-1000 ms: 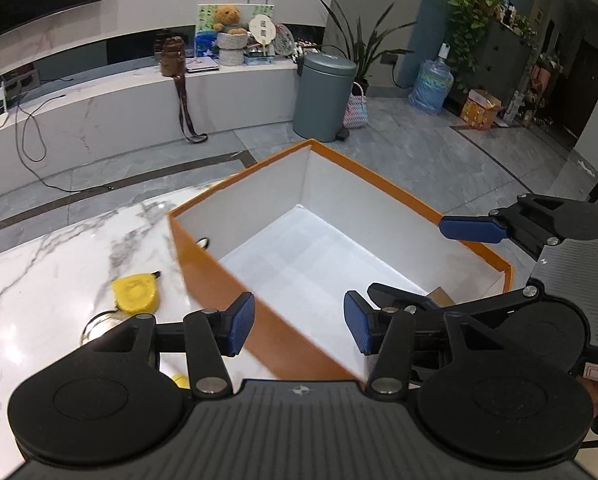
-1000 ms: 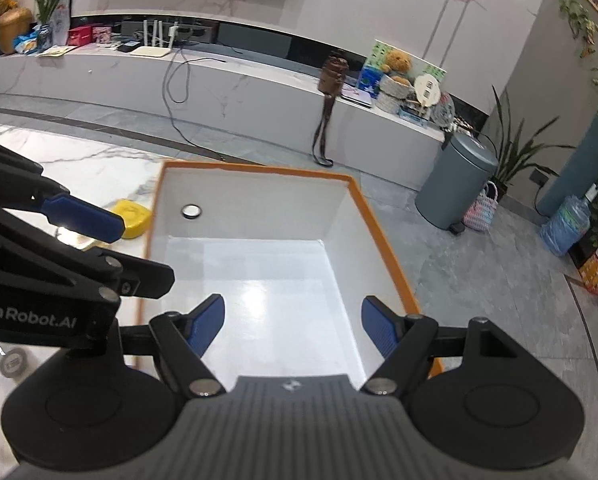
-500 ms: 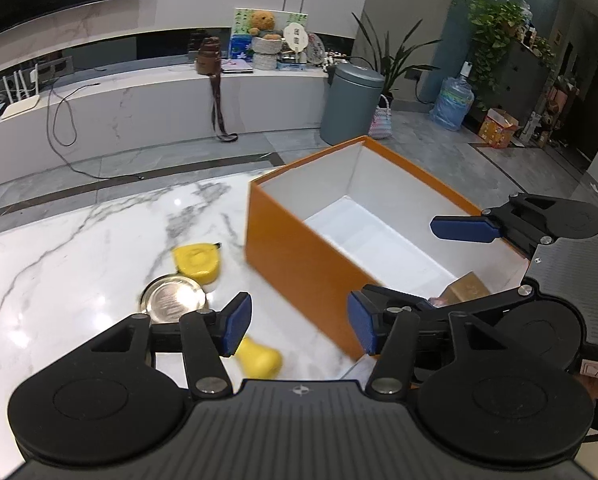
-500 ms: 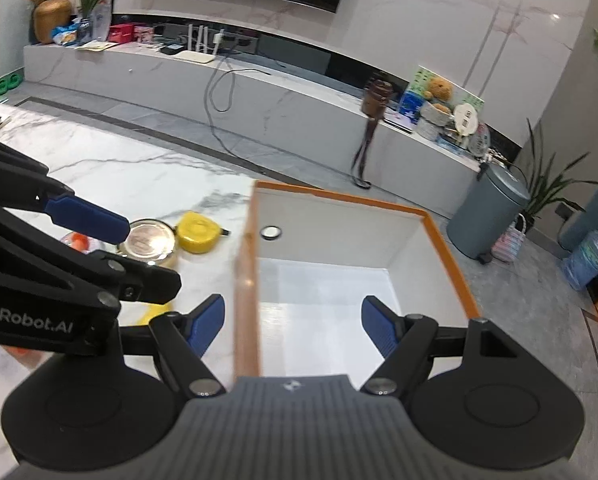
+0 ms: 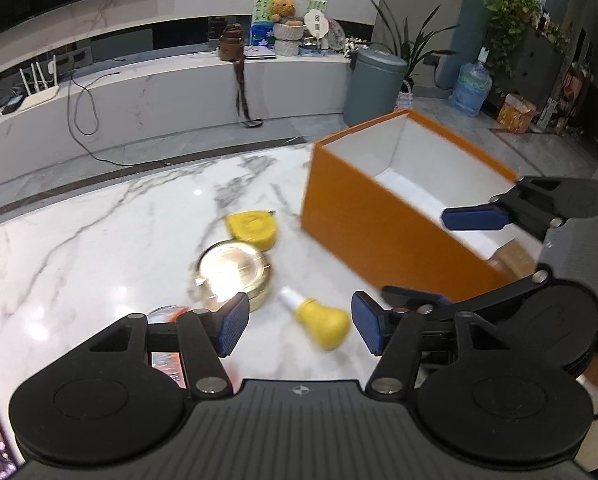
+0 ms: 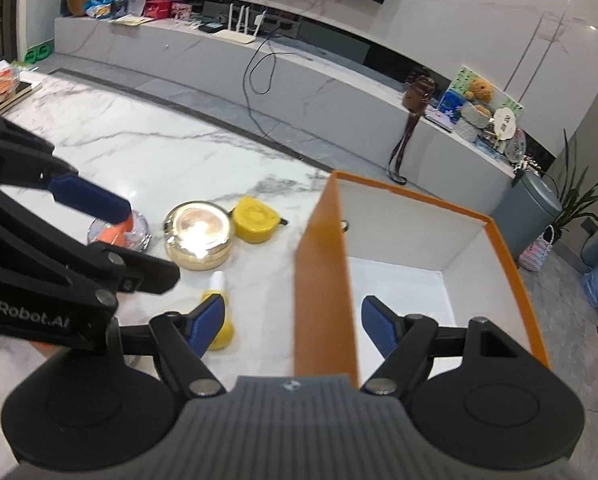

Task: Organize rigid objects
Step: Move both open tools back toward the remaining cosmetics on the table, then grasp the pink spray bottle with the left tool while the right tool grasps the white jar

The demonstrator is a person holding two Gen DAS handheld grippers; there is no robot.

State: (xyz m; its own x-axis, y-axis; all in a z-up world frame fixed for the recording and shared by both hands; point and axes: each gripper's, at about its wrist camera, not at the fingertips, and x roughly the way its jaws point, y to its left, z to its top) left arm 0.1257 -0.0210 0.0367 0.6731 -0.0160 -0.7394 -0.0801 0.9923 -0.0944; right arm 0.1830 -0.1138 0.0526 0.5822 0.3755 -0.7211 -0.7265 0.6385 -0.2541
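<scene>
The yellow bottle [image 5: 322, 321] is lying on the marble table [image 5: 99, 240] beside the orange box [image 5: 379, 236]. The left gripper [image 5: 299, 324] is opening above it, gripping nothing. The right gripper [image 6: 295, 320] is hanging part-open and empty.

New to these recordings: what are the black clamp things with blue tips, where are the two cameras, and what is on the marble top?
They are hand-held grippers, one in each of a person's hands, each with a camera looking along its fingers. The left gripper is empty, its jaws opening above a yellow bottle lying on the marble table. The right gripper is open and empty, straddling the near wall of an orange box. Also on the table: a round gold tin, a yellow tape measure and a clear dish holding something orange. A brown object lies inside the box.
</scene>
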